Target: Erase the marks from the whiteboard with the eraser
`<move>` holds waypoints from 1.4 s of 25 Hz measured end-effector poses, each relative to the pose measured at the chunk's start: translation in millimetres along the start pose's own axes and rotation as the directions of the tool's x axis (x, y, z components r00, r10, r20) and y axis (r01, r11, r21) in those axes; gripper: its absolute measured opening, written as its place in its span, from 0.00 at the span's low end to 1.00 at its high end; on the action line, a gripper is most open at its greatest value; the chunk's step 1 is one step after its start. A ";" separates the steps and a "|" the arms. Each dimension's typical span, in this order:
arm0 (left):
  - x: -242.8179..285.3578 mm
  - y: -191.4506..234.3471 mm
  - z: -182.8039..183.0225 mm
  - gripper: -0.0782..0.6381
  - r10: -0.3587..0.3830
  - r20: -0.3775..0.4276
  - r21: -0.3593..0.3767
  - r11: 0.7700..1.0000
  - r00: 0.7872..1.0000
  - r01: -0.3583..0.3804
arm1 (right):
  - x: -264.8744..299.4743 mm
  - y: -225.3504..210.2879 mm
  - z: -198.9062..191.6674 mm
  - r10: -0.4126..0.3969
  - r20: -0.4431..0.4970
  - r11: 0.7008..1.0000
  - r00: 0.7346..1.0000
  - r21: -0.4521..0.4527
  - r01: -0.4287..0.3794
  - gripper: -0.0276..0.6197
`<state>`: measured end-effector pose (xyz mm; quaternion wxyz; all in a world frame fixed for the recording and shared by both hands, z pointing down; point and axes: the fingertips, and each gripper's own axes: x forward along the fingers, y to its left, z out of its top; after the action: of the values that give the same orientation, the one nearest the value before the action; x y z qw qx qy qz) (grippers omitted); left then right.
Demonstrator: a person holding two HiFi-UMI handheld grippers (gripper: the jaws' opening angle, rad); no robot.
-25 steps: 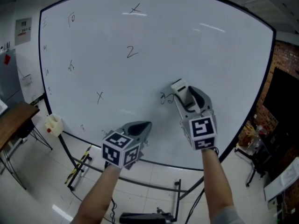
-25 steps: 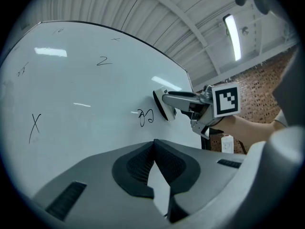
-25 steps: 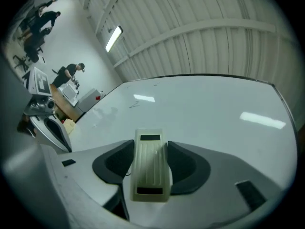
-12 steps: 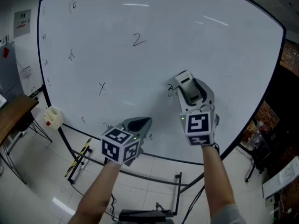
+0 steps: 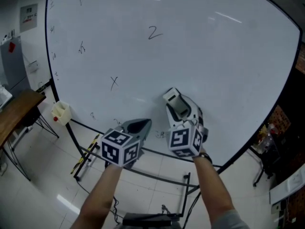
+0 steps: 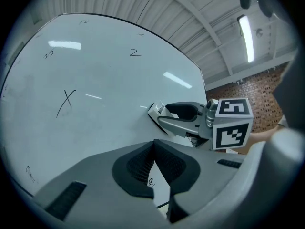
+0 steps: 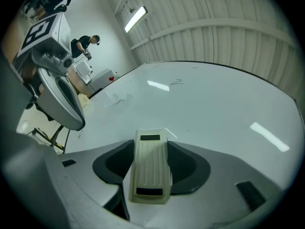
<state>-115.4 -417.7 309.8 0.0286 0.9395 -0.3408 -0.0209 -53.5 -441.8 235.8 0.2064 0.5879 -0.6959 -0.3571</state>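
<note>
The whiteboard [image 5: 228,70] bears a "2" [image 5: 152,32], an "X" [image 5: 113,83], small marks along its left side [image 5: 82,46] and a scribble [image 5: 161,134] near the bottom edge. My right gripper [image 5: 174,103] is shut on the cream eraser [image 5: 171,97], whose tip rests against the board below its middle. In the right gripper view the eraser [image 7: 150,168] lies between the jaws. My left gripper [image 5: 142,125] is shut and empty, low on the board to the left of the right one. In the left gripper view the eraser [image 6: 156,112] meets the board.
A wooden table [image 5: 16,113] stands at the left. A pale holder [image 5: 61,112] hangs at the board's lower left corner. The board's stand [image 5: 187,187] reaches the tiled floor below. A brick wall [image 5: 300,61] and clutter lie to the right. People [image 7: 86,44] stand far off.
My right gripper has carried the eraser down and left over the board. The scribble that was beside the eraser no longer shows. The left gripper has hardly moved.
</note>
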 end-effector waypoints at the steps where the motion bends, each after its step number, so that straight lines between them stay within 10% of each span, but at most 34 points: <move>1: -2.1 1.3 -1.1 0.11 0.004 -0.002 0.000 1.000 1.000 -0.004 | 0.2 1.2 -0.1 -0.001 -0.001 1.000 1.000 -0.004 0.001 0.38; 12: -3.7 -8.4 5.4 0.11 -0.010 0.016 0.006 1.000 1.000 0.009 | -0.3 -10.4 9.1 0.009 -0.003 0.999 1.000 -0.043 -0.009 0.38; 23: 5.2 -18.7 18.2 0.11 -0.019 0.035 0.028 0.999 0.999 0.018 | -36.7 -140.2 26.3 -0.219 0.061 0.974 0.974 0.078 0.214 0.39; 35: 1.6 -32.6 46.1 0.11 0.000 0.062 0.093 0.996 0.998 -0.006 | -54.7 -134.2 36.2 -0.163 0.200 0.961 0.966 0.252 0.110 0.38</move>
<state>-96.1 -395.5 261.6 -0.0260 0.9382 -0.3435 -0.0339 23.1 -387.0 119.9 0.0313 0.6125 -0.7097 -0.3467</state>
